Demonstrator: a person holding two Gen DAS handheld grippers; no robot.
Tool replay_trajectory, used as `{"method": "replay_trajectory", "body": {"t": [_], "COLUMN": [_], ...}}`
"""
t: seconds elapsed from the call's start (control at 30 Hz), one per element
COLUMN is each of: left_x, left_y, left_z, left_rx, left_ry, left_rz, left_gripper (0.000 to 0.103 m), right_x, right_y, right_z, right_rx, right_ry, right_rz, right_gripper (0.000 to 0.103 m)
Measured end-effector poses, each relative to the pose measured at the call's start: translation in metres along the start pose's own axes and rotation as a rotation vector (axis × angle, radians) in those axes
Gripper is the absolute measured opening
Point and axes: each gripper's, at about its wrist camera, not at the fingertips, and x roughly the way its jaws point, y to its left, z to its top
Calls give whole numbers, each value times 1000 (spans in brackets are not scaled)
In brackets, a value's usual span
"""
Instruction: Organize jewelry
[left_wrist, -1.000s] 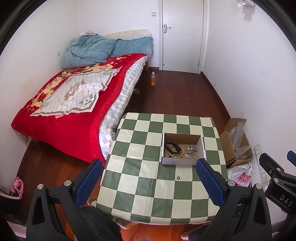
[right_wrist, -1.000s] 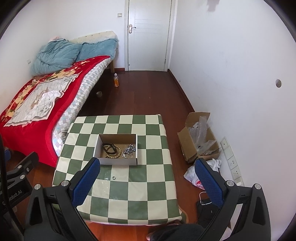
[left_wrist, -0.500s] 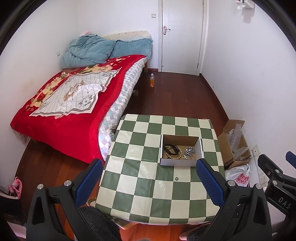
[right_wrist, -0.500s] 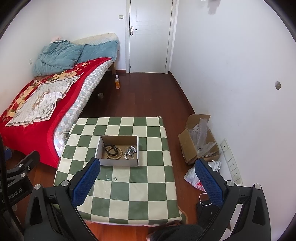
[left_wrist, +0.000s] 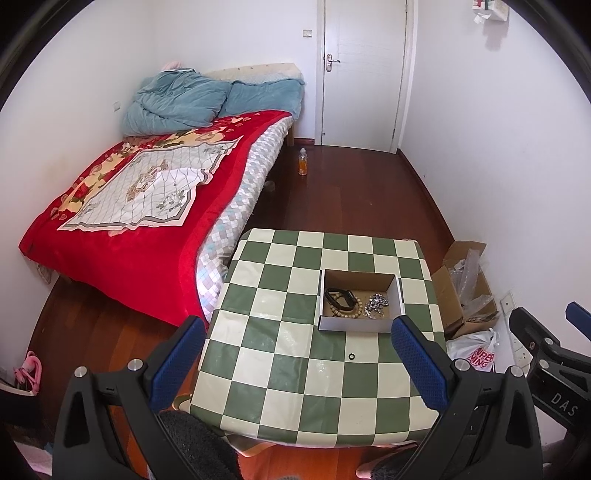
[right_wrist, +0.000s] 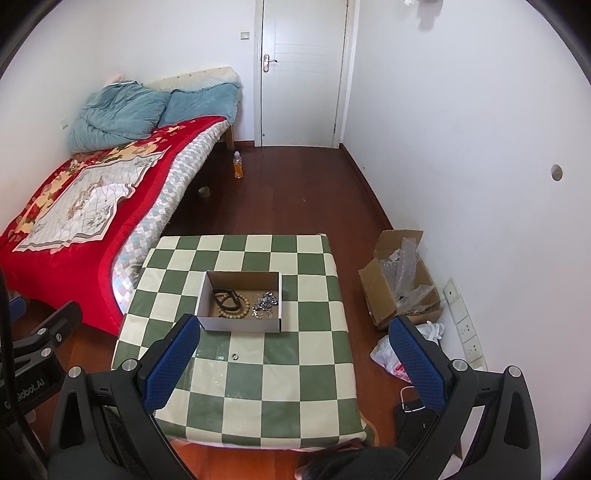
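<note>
Seen from slightly farther back and higher than a second ago, with table (left_wrist: 295, 369) and box (left_wrist: 356, 325) sitting lower in both views. Left gripper (left_wrist: 297, 363) and right gripper (right_wrist: 295, 362) held clear above the table, jaws spread wide, nothing between them. In the box: black band (right_wrist: 225, 297), bead bracelet (right_wrist: 236, 308), silver chain (right_wrist: 264, 303). Outside it, near its front wall, one small ring (right_wrist: 234, 356). Consistent with backing off from a nearly filled box, or with sizing up that last ring.

walls: white | door (left_wrist: 364, 70): white, shut, far end | floor (right_wrist: 306, 192): dark red-brown wood | bed (left_wrist: 140, 206): left wall, red blanket, blue duvet | table (right_wrist: 236, 376): green-cream check cloth | light: even daylight
</note>
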Motion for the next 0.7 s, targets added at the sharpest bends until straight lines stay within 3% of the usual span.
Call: {"method": "replay_trajectory", "body": {"t": [0.7], "left_x": [-6], "left_y": [-5], "left_z": [-2], "left_rx": [8], "left_ry": [-25], "left_rz": [25], "left_gripper": [102], "right_x": [-5], "right_y": [1], "right_z": [-2], "right_rx": [-6], "right_ry": [-6], "right_rz": [-1], "right_gripper": [103]}}
